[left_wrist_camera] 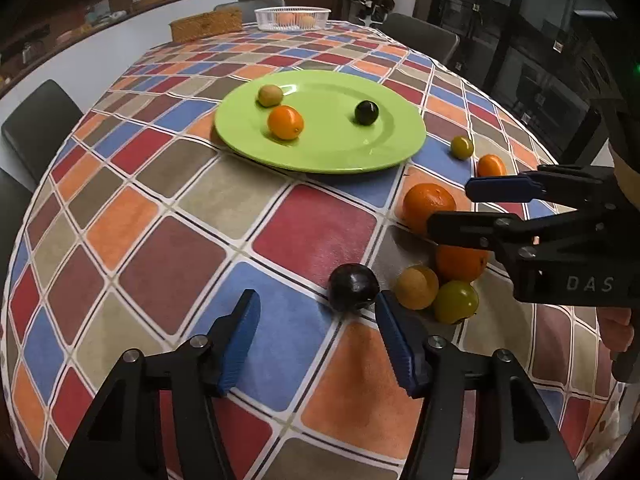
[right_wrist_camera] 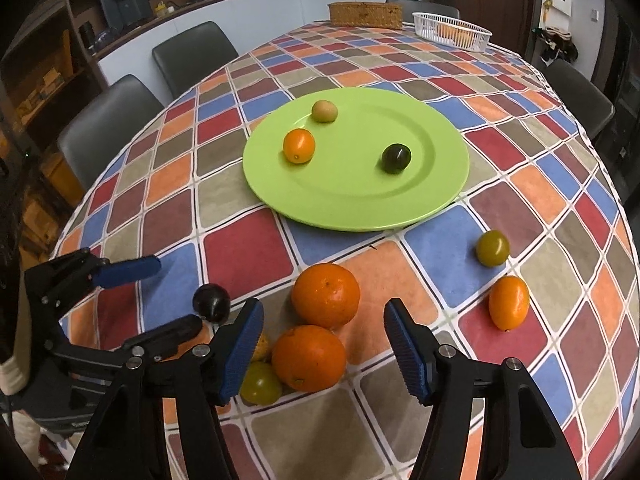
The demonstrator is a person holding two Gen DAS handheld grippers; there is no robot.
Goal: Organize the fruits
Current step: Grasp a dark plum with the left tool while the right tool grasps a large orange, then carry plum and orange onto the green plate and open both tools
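My left gripper (left_wrist_camera: pixel 320 320) stands open low over the cloth. A dark plum (left_wrist_camera: pixel 354 287) lies just ahead of its tips, against the right fingertip and well apart from the left one. My right gripper (right_wrist_camera: pixel 324 312) is open around the nearer of two oranges (right_wrist_camera: pixel 308 356), with a gap on each side; the other orange (right_wrist_camera: pixel 325 294) lies just beyond. A tan fruit (left_wrist_camera: pixel 416 287) and a green one (left_wrist_camera: pixel 456 302) sit beside them. The green plate (left_wrist_camera: pixel 320 148) holds a small orange fruit (left_wrist_camera: pixel 285 122), an olive one (left_wrist_camera: pixel 270 95) and a dark plum (left_wrist_camera: pixel 367 112).
A green fruit (right_wrist_camera: pixel 493 248) and a small orange fruit (right_wrist_camera: pixel 509 302) lie loose on the cloth to the right of the plate. At the table's far end stand a white basket (right_wrist_camera: pixel 452 30) with fruit and a wicker box (right_wrist_camera: pixel 366 14). Chairs (right_wrist_camera: pixel 108 120) line the table.
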